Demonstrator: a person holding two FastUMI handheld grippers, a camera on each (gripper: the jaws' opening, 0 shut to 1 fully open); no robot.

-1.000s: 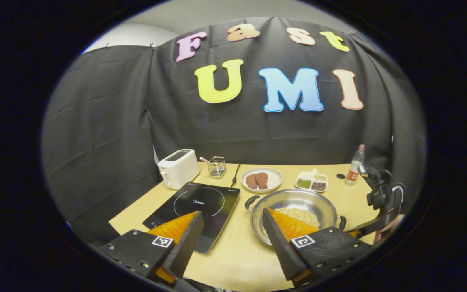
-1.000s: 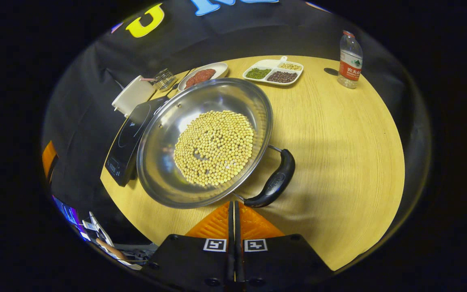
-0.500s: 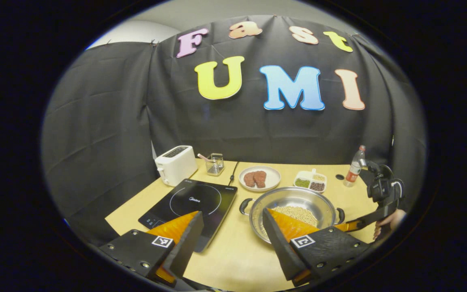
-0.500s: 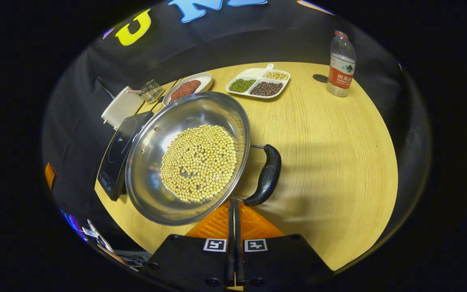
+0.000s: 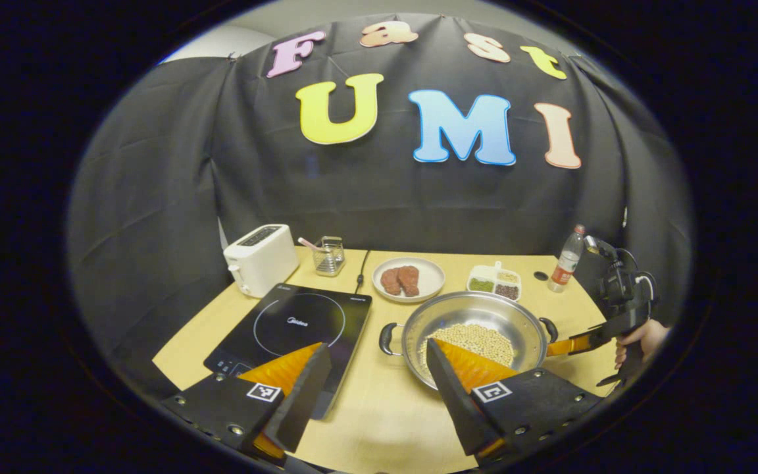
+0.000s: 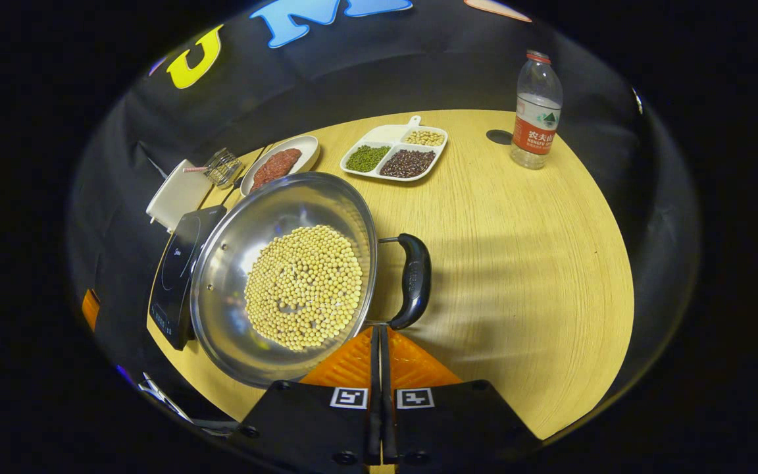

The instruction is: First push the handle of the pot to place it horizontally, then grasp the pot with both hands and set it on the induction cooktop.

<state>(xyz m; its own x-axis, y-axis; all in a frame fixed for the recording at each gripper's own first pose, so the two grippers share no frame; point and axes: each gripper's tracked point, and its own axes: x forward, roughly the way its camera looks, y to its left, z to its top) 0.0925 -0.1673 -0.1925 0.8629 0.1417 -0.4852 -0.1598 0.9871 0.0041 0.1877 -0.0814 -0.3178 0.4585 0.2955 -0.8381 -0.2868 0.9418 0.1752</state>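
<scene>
Pot (image 6: pixel 221 276): steel, on the table (image 6: pixel 524 263), just right of the induction cooktop as seen in the left gripper view; not on it.
Contents: pale yellow beans (image 6: pixel 303 286) heaped over the bottom.
Handles: two black loops; near handle (image 6: pixel 414 280) at the pot's right side in the right gripper view, far handle (image 5: pixel 387 338) facing the cooktop.
Right gripper (image 6: pixel 379 336): jaws closed together, nothing between them; tips at the lower end of the near handle, contact too close to call. Also seen at the far right in the left gripper view, held by a hand (image 5: pixel 642 339).
Left gripper (image 5: pixel 376 359): jaws wide apart, holding nothing, above the table's near edge.
Induction cooktop (image 5: pixel 293 326): black glass, bare, beside the pot.
Behind the cooktop: white toaster (image 5: pixel 259 259), small wire basket (image 5: pixel 329 255).
Behind the pot: plate of meat (image 5: pixel 407 279), divided tray of beans (image 6: pixel 395 153).
Far right corner: water bottle (image 6: pixel 533 112), upright.
</scene>
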